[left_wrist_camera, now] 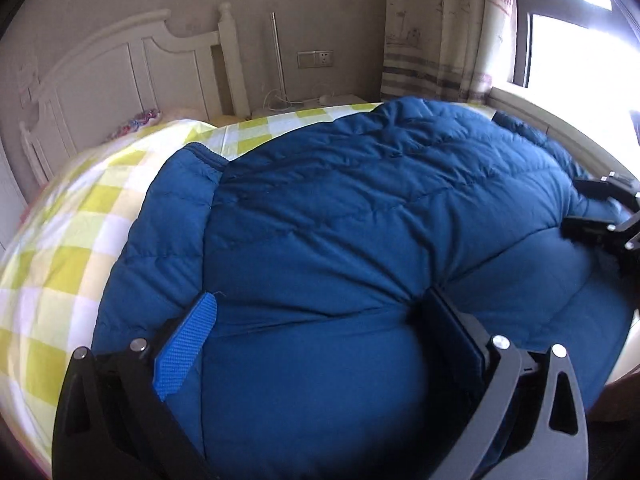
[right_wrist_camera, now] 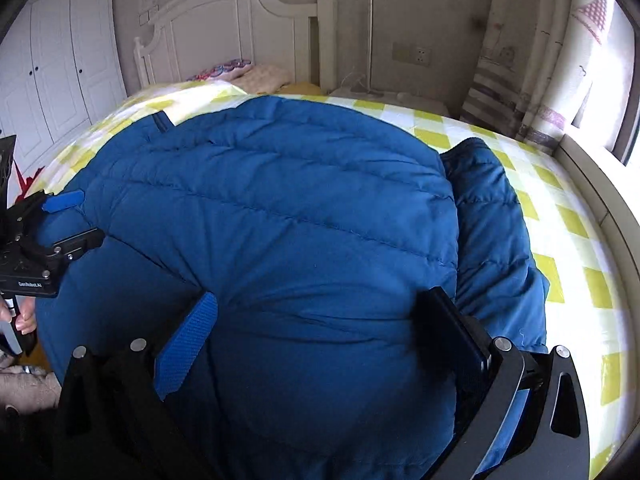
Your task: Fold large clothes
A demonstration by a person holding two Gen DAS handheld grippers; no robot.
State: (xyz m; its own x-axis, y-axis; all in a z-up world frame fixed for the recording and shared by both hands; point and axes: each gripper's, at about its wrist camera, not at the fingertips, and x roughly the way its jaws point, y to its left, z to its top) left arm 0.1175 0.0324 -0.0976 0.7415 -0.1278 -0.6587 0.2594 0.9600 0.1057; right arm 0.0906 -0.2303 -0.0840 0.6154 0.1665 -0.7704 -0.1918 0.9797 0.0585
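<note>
A large blue quilted down jacket [left_wrist_camera: 360,200] lies spread on the bed; it fills the right wrist view too [right_wrist_camera: 280,208]. My left gripper [left_wrist_camera: 316,312] is wide apart with a thick bulge of the jacket's near edge between its fingers. My right gripper [right_wrist_camera: 316,312] stands the same way on another bulge of the near edge. Each gripper shows in the other's view: the right one at the right edge [left_wrist_camera: 600,216], the left one at the left edge [right_wrist_camera: 68,220], both on the jacket. A sleeve [right_wrist_camera: 492,216] lies along the jacket's right side.
The bed has a yellow and white checked sheet [left_wrist_camera: 72,220], also in the right wrist view [right_wrist_camera: 560,224]. A white headboard [right_wrist_camera: 240,28] and pillows [right_wrist_camera: 248,72] are at the far end. A white wardrobe [right_wrist_camera: 60,60] stands left, curtains [left_wrist_camera: 436,28] and a window sill [left_wrist_camera: 560,124] right.
</note>
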